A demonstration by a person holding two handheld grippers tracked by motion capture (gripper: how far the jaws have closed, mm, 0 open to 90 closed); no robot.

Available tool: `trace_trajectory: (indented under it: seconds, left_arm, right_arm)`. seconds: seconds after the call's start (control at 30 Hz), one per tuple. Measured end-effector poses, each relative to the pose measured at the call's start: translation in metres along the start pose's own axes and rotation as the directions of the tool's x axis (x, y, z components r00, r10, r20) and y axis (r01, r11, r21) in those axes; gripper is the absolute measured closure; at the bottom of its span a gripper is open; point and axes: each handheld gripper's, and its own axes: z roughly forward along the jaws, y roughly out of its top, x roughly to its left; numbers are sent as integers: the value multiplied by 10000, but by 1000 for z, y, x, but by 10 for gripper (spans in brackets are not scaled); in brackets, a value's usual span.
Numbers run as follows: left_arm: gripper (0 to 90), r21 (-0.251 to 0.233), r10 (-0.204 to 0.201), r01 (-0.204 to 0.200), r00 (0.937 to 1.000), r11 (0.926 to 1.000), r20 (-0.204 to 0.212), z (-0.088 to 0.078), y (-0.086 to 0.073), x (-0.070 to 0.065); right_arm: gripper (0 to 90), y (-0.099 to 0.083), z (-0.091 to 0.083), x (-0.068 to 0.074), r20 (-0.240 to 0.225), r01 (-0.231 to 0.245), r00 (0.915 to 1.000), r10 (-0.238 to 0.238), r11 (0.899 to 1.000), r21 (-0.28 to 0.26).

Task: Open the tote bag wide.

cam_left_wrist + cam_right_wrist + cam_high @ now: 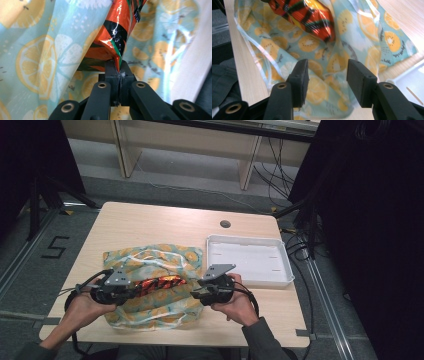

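Wrapper (pixel 115 27), glossy orange with black and green stripes, crinkled.

The orange-and-black wrapper (pixel 113 27) clamped between the left gripper (pixel 119 76)'s matt black plastic jaws is glossy, crinkled foil with bright glints. Beneath the right gripper (pixel 325 75)'s smooth matt pads lies the fruit-print bag (pixel 332 65), a thin, slightly shiny plastic film. Beside those fingers, the table (pixel 242 62) is pale wood-grain laminate; the white tray (pixel 250 260) looks matt plastic.
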Motion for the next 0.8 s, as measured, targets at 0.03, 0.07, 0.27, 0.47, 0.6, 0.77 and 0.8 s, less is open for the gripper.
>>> trace_trajectory:
  seconds: [0.03,0.07,0.27,0.47,0.6,0.77,0.8]
  left_arm:
    - [884,36,70,-70,9999,10000,79,-4,1,1]
    - [884,-13,125,-125,9997,9999,190,-7,3,2]
    - [886,-530,7,47,9948,9986,1016,-40,15,6]
    - [884,-931,-472,592,9909,9939,1260,-51,16,11]
    - [883,-876,-523,650,9887,9940,1403,-53,16,11]
    - [881,-937,-440,573,9894,9940,1383,-57,17,12]
    - [880,-872,-550,678,9885,9939,1409,-57,16,13]
  right_arm:
    - [523,-1,-1,0,-52,52,10000,-52,10000,44]
    - [521,-2,0,0,-33,37,10000,-38,10000,-85]
    - [513,1,2,4,-408,-130,9991,115,9992,-365]
    - [492,10,-1,10,-694,-15,9976,-54,9951,-991]
    - [483,15,7,14,-682,11,9976,-85,9941,-1082]
    - [449,30,19,16,-711,279,9967,-393,9876,-1547]
    - [456,33,20,15,-858,239,9956,-377,9874,-1564]
